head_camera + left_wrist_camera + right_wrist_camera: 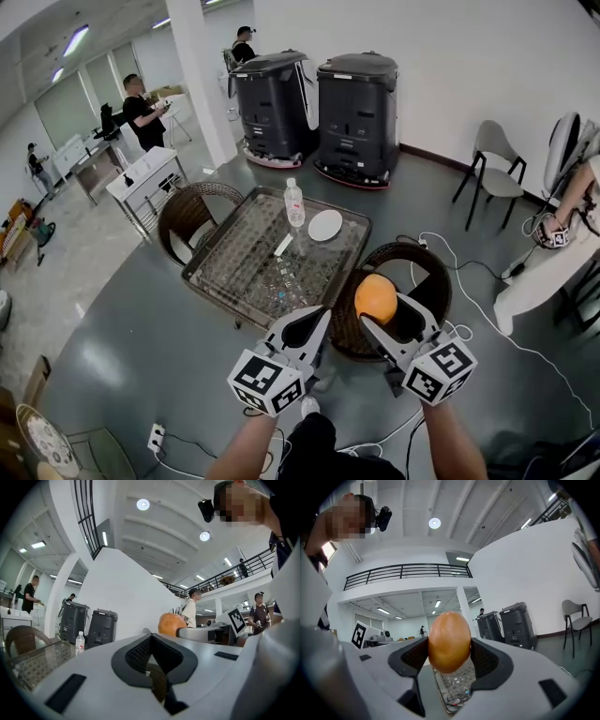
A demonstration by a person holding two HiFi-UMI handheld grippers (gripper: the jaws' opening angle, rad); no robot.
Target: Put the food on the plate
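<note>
Fingers (492, 660) of the right gripper (389, 314) clamp the orange (449, 641) — grip firmly, carry it over the plate (325, 225), lower gently — left gripper (317, 323) closed, empty.

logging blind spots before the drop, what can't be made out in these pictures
- right gripper view: the right tongs cover the sides of the round orange fruit.
- head view: the small white item on the glass-topped table is too small to identify.
- head view: fruit and tongs hide the dark wicker chair seat.
- head view: the clear plastic bottle label is too small to read.
</note>
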